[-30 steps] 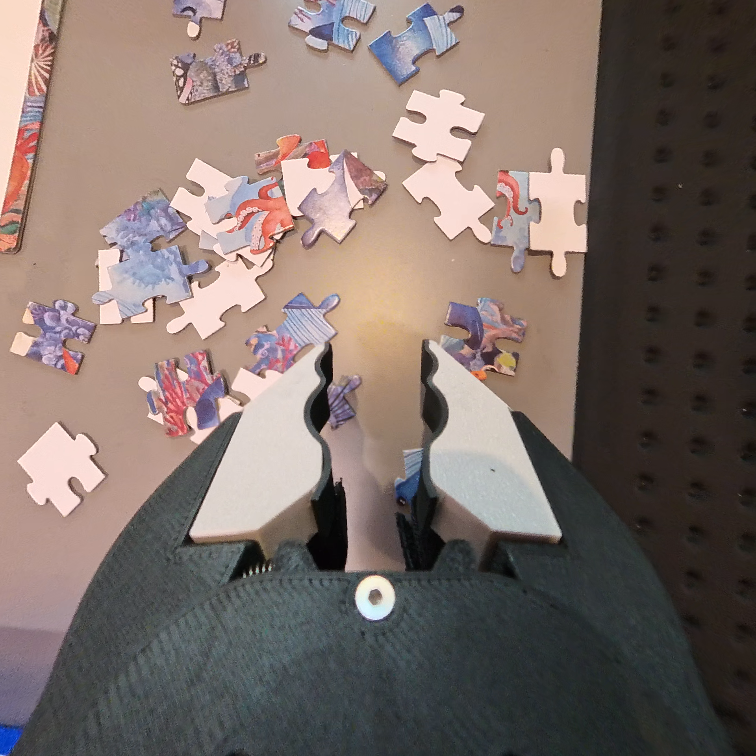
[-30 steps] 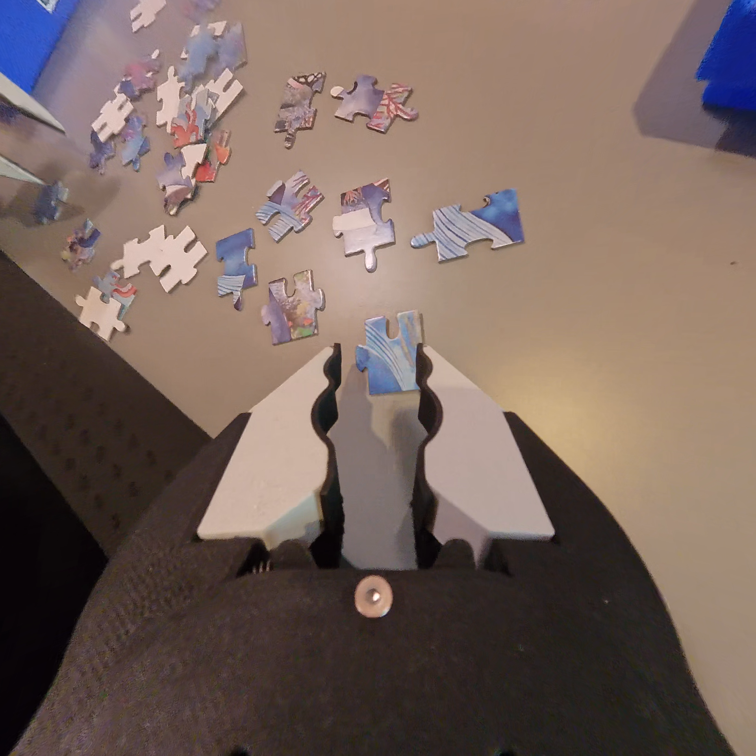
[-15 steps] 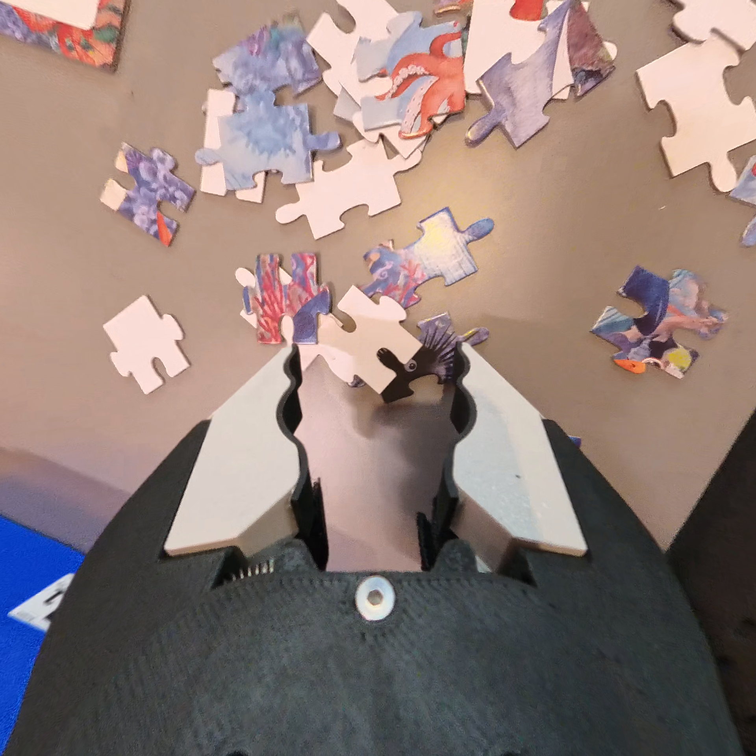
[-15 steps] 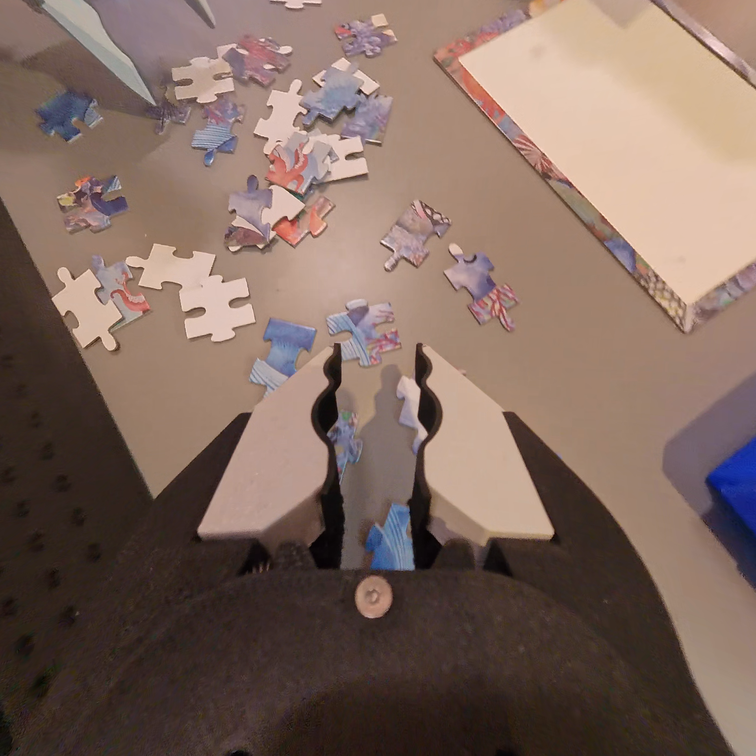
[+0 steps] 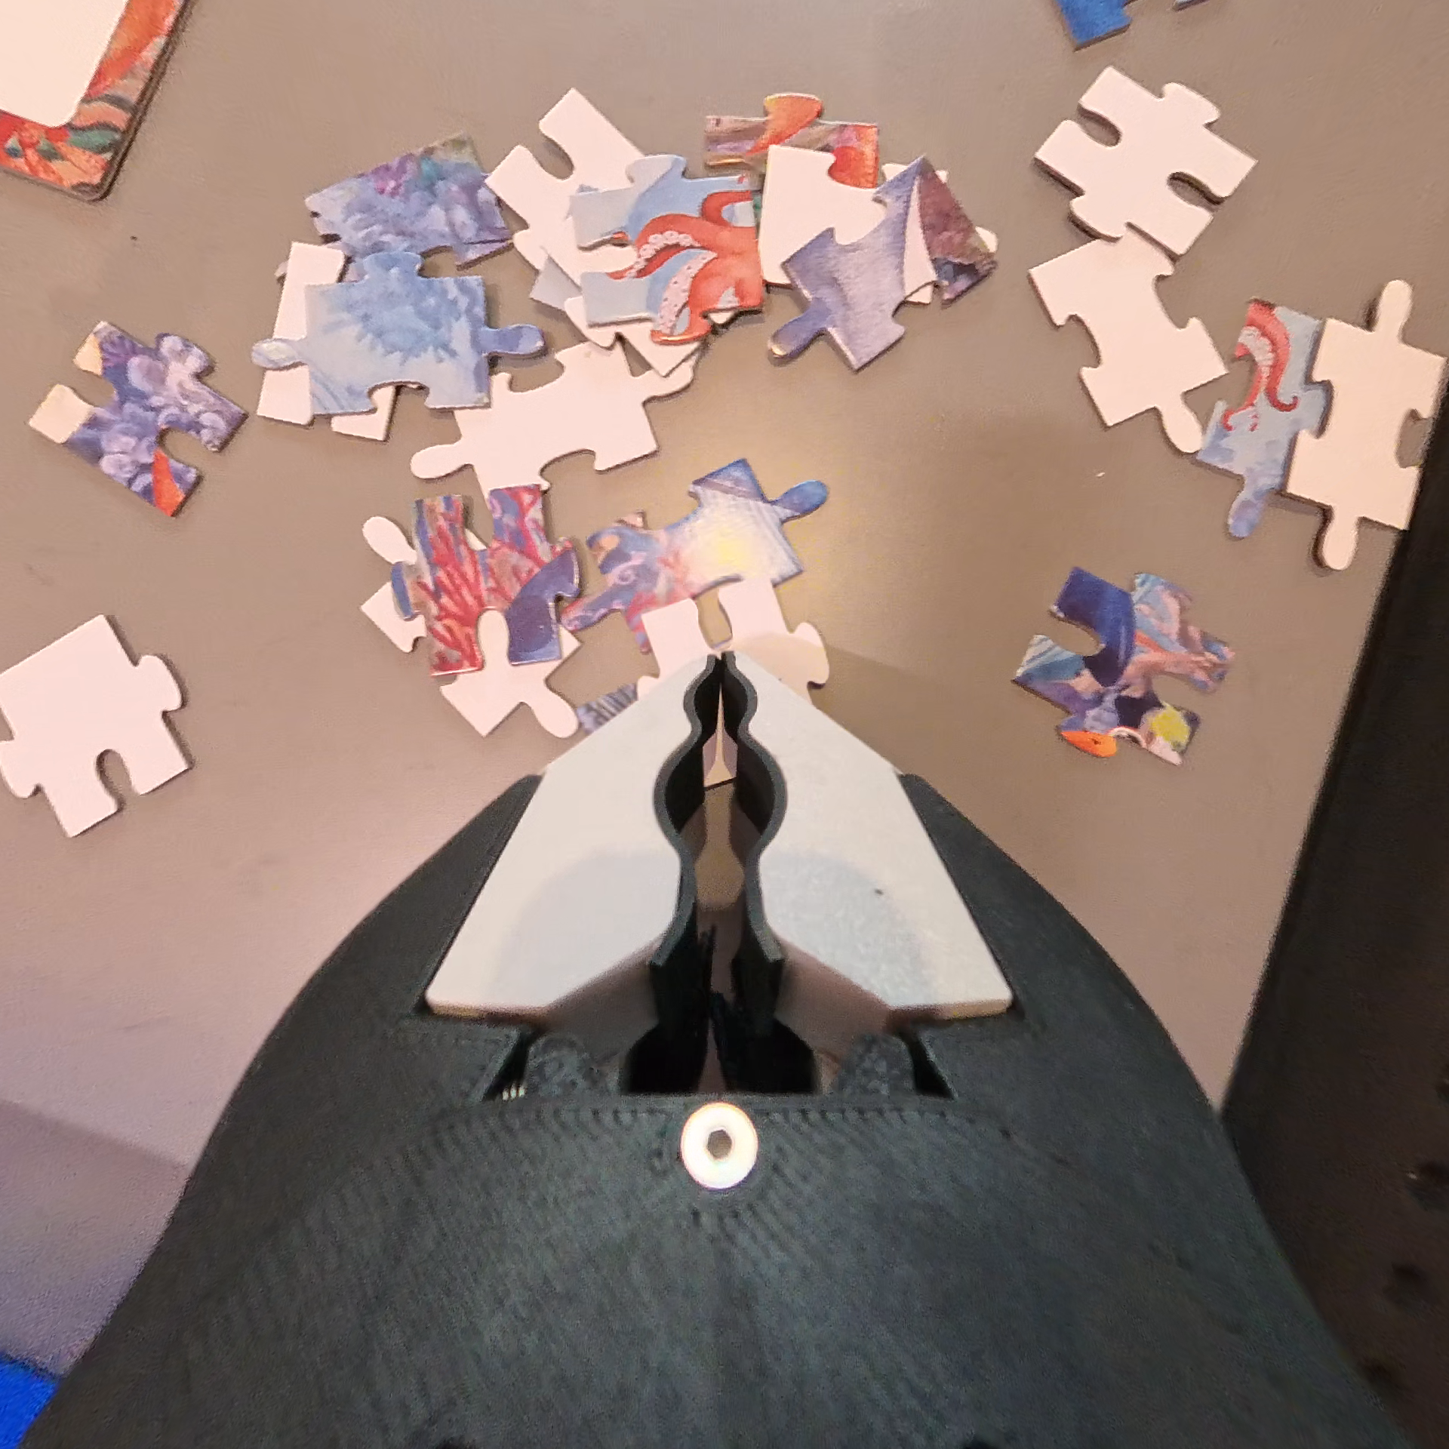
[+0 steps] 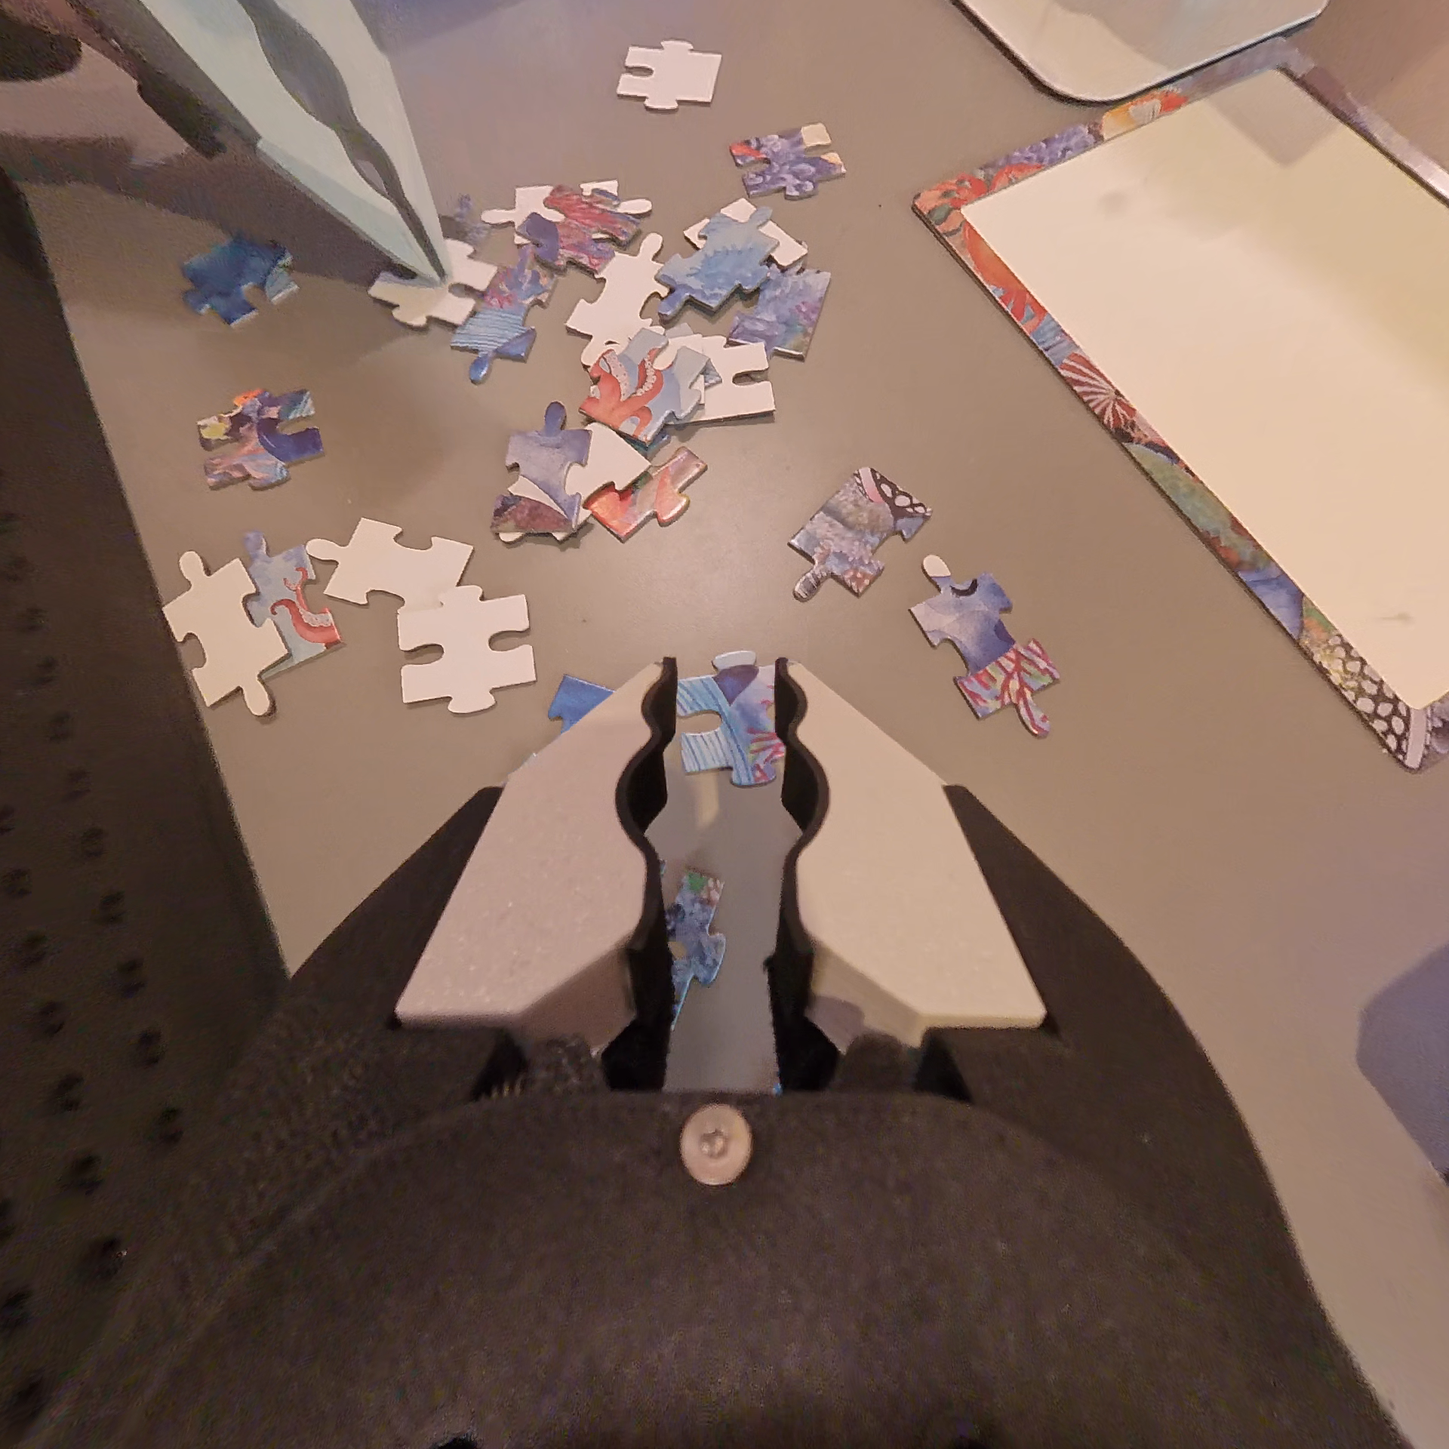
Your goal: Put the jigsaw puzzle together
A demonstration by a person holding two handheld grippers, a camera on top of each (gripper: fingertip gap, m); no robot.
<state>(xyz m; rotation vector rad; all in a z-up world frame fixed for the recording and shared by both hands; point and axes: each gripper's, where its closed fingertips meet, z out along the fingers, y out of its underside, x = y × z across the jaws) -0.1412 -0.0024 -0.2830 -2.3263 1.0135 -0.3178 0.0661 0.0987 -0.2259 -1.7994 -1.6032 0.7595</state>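
Pinching blank-backed puzzle piece [image 5: 725, 619]: left hand-held gripper [image 5: 722, 657]

**Hidden edges and half-seen pieces**

Left gripper [image 5: 722, 660] tips cover most of a white piece [image 5: 729, 619], so its outline can't be read. The puzzle frame [image 5: 102, 118] runs off the far-left corner. In the right wrist view, a blue piece [image 6: 576, 698] peeks from behind the left finger, and the frame's far end is cropped.
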